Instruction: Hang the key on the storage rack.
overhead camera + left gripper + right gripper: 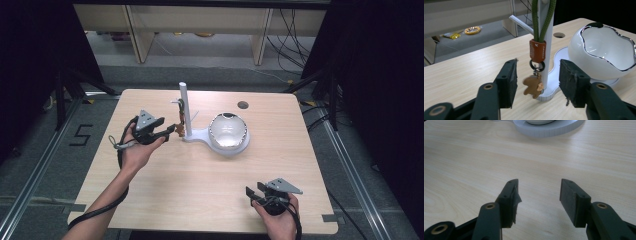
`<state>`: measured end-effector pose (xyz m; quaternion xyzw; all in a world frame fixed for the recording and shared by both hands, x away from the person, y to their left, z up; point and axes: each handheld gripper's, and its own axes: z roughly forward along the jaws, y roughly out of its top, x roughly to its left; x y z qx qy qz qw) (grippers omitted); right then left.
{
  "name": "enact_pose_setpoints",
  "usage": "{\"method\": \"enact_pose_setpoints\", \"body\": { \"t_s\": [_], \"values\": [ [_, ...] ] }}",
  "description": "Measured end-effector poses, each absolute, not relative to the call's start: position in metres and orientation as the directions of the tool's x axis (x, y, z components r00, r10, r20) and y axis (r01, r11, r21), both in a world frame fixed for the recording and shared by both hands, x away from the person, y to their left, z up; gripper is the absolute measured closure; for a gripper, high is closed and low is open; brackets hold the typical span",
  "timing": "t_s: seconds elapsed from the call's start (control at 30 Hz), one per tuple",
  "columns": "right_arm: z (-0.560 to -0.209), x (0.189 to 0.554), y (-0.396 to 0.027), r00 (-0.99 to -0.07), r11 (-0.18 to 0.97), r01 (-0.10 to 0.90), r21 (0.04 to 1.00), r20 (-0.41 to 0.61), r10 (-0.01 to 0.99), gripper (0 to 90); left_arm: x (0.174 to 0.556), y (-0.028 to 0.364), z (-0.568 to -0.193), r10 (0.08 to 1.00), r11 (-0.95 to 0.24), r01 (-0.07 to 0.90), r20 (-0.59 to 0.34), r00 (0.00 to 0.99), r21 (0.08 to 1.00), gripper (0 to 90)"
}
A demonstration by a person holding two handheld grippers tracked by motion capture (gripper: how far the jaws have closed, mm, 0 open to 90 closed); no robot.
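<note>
Your right gripper (256, 192) sits nearest the camera in the high view, at the table's (165, 190) near right edge, jaws apart with only bare wood between them. It points left and away, toward the stand's base.

Going by size: the table comes first, then the white stand (186, 107), whose post rises upright from a flat base just behind the table's middle. On the right end of that base sits the white bowl (228, 131) with its wavy chrome rim, tipped so its mouth faces up and toward you.

Your left gripper (172, 131) is level with the post's lower part and points right at it; its jaws stand open, one on each side of the charm without touching it.

The keychain (537, 51) hangs from a peg high on the post, its long axis vertical, lying against the post's front. Its green cord runs straight down into an orange sleeve, then a small black ring, and at the bottom the gingerbread-man charm (532, 86) dangles head up, feet down, tilted slightly, just above the base.
</note>
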<state>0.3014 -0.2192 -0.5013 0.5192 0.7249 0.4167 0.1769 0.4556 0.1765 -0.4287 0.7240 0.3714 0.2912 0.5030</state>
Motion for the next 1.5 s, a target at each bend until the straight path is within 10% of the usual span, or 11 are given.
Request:
{"method": "enact_pose_setpoints", "body": {
  "t_s": [1.5],
  "values": [
    [-0.506,0.303,-0.220,-0.399,0.125,0.599,0.791,0.159,0.903,47.7,0.330,0.243,-0.524,0.897,-0.181,0.258,0.052,0.438,0.949,36.5]
  ]
}}
